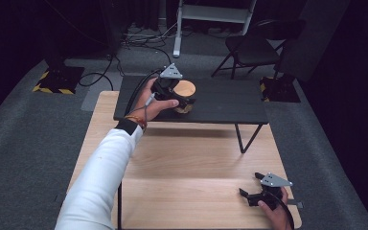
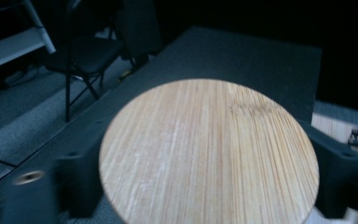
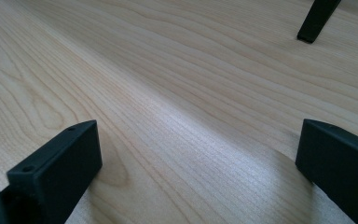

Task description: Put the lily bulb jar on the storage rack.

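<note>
A folding chair [image 1: 254, 48] stands on grey carpet behind the tables — hazard-striped blocks [image 1: 52, 81] to the left.

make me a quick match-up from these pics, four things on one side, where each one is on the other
Things:
1. round wooden lid
2. left tongs
3. right tongs
4. folding chair

Places:
a. near corner of the light wooden table
b. on the floor beyond the tables
c. between the left tongs' jaws
d. over the black raised shelf

Pairs: 1-c, 2-d, 3-a, 4-b
</note>
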Demonstrator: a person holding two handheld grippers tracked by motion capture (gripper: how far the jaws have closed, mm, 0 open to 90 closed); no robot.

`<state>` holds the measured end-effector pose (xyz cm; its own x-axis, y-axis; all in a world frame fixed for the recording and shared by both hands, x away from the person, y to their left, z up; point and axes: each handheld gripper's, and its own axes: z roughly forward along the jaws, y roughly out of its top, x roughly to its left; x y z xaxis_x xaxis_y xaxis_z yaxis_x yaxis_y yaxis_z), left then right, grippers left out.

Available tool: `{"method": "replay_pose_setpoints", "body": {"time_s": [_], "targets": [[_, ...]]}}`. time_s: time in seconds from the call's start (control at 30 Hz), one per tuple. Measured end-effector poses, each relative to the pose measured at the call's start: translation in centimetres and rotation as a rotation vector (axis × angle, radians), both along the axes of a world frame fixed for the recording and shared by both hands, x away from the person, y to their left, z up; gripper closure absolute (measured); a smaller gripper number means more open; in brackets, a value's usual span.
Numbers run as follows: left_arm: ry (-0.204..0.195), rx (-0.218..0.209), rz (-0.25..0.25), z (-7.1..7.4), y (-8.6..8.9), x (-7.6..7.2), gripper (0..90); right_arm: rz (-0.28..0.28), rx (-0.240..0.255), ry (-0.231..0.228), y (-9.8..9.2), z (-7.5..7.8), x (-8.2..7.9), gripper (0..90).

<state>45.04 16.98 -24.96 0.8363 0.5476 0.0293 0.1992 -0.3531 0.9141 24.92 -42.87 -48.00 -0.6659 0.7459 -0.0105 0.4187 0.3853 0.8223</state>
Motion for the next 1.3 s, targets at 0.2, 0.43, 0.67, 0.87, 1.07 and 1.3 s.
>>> {"method": "replay_pose_setpoints", "body": {"time_s": [0.2,0.43,0.67,0.87,1.07,1.3], "targets": [[-0.047,-0.019,0.072,0.1,1.0,-2.7,1.0,0.0,0.0,0.0,0.0,0.0,0.0,0.0],[-0.105,-0.032,0.11,0.3,3.1,-6.5,0.4,-0.001,0.0,0.0,0.0,0.0,0.0,0.0],[-0.156,-0.017,0.135,-1.1,4.5,-11.3,0.5,0.0,0.0,0.0,0.0,0.0,0.0,0.0],[-0.176,0.036,0.18,-3.0,5.1,-15.0,0.4,0.0,0.0,0.0,0.0,0.0,0.0,0.0],[-0.202,0.017,0.199,-6.0,5.9,-17.4,0.5,0.0,0.0,0.0,0.0,0.0,0.0,0.0],[-0.191,-0.011,0.212,-10.5,6.4,-19.2,0.5,0.0,0.0,0.0,0.0,0.0,0.0,0.0]]}}
